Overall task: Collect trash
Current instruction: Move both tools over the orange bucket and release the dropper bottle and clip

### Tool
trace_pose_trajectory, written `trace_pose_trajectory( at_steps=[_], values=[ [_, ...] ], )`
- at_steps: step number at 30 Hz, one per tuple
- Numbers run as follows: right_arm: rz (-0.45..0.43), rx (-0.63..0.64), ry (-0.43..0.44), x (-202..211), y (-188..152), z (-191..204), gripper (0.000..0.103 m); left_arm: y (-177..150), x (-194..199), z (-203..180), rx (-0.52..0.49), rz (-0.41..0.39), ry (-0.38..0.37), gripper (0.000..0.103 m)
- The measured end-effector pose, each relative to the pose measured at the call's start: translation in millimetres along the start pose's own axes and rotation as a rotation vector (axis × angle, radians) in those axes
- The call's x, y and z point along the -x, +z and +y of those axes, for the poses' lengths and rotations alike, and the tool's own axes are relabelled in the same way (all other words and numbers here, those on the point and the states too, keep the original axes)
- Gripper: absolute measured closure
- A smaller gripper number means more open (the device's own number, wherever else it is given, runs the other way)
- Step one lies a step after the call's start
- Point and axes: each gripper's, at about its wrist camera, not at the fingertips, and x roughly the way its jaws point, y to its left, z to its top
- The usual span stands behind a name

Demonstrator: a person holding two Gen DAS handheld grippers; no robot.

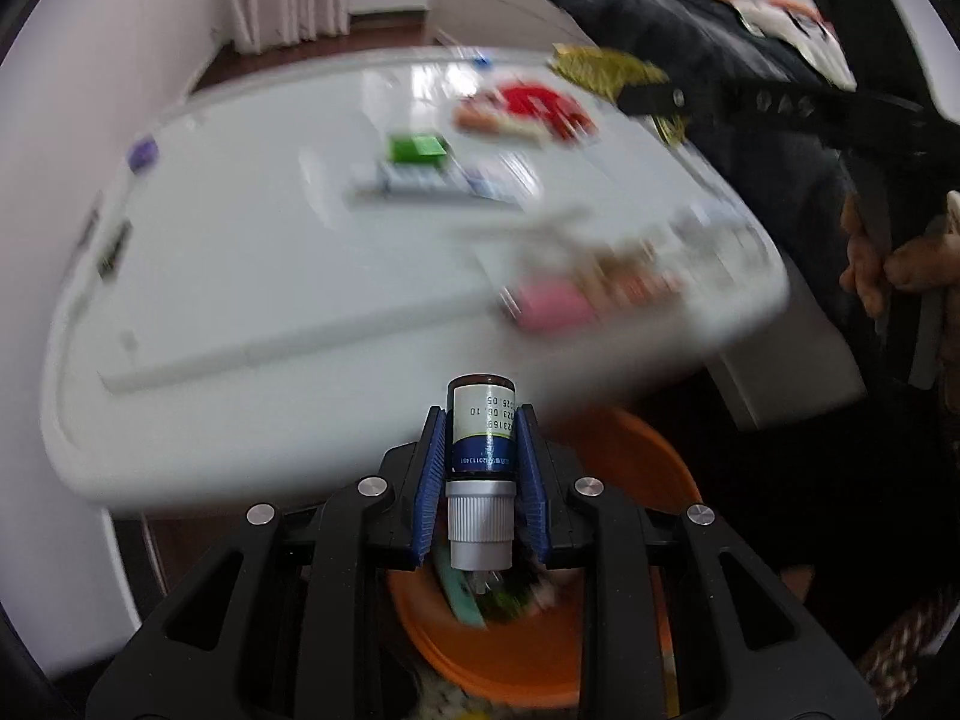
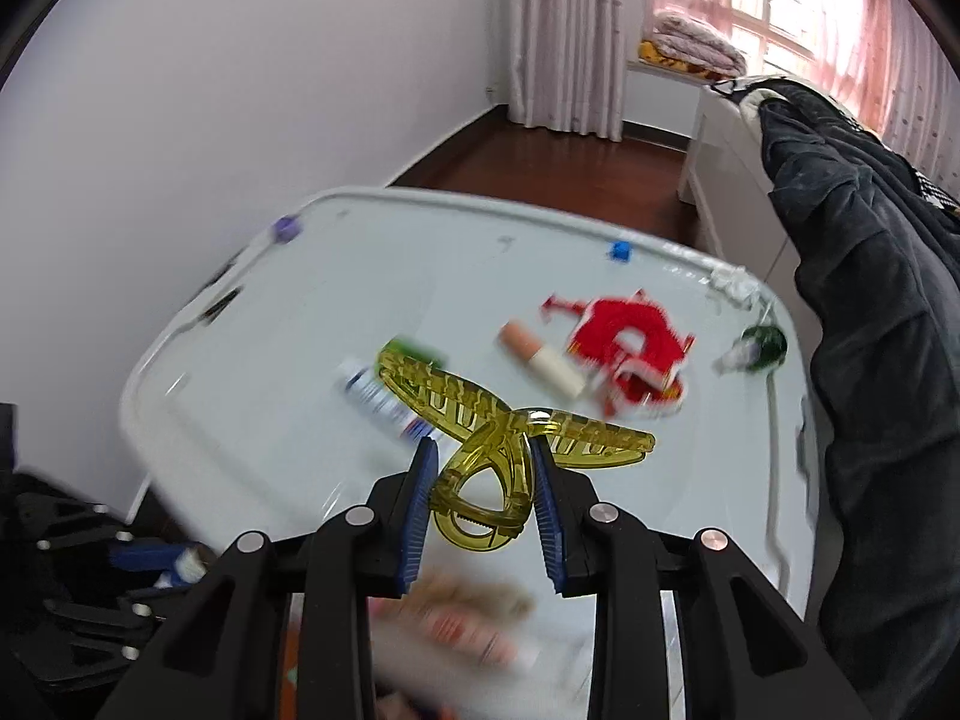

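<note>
My left gripper (image 1: 482,420) is shut on a small brown bottle (image 1: 482,426) with a white and blue label and a grey cap, held above an orange bin (image 1: 636,468) that stands below the white table's (image 1: 240,276) front edge. My right gripper (image 2: 483,450) is shut on a yellow transparent hair claw (image 2: 498,450), held above the table (image 2: 270,420). The claw also shows in the left wrist view (image 1: 600,69) at the far right. The left gripper (image 2: 150,564) with the bottle shows low left in the right wrist view.
On the table lie a red knitted item (image 2: 630,348), a pink and cream tube (image 2: 540,360), a green and white box (image 1: 414,162), a dark green object (image 2: 759,348) and blurred packets (image 1: 600,282). A dark garment (image 2: 870,300) hangs at the right. The bin holds some trash.
</note>
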Motion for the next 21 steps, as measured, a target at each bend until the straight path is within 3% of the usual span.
trace_pose_trajectory(
  at_steps=[4,8,12,14,15,18,21],
  values=[
    [0.072,-0.028,0.091,14,-62,27,0.072,-36,-12,-19,-0.022,0.089,-0.046,0.080],
    [0.210,-0.071,0.149,6,-128,51,0.072,-52,-18,-27,-0.027,0.135,-0.058,0.080],
    [0.333,-0.045,0.145,-16,-160,69,0.070,-57,-18,-23,0.020,0.153,-0.064,0.074],
    [0.368,-0.046,0.138,-22,-167,72,0.050,-57,-15,-18,0.057,0.146,-0.065,0.055],
    [0.367,-0.064,0.131,-22,-167,70,0.038,-57,-12,-15,0.066,0.137,-0.051,0.051],
    [0.343,-0.132,0.120,-19,-161,58,0.034,-56,-5,-11,0.069,0.116,-0.013,0.046],
    [0.300,-0.168,0.110,-11,-157,51,0.023,-50,0,-7,0.060,0.090,0.013,0.044]
  ],
)
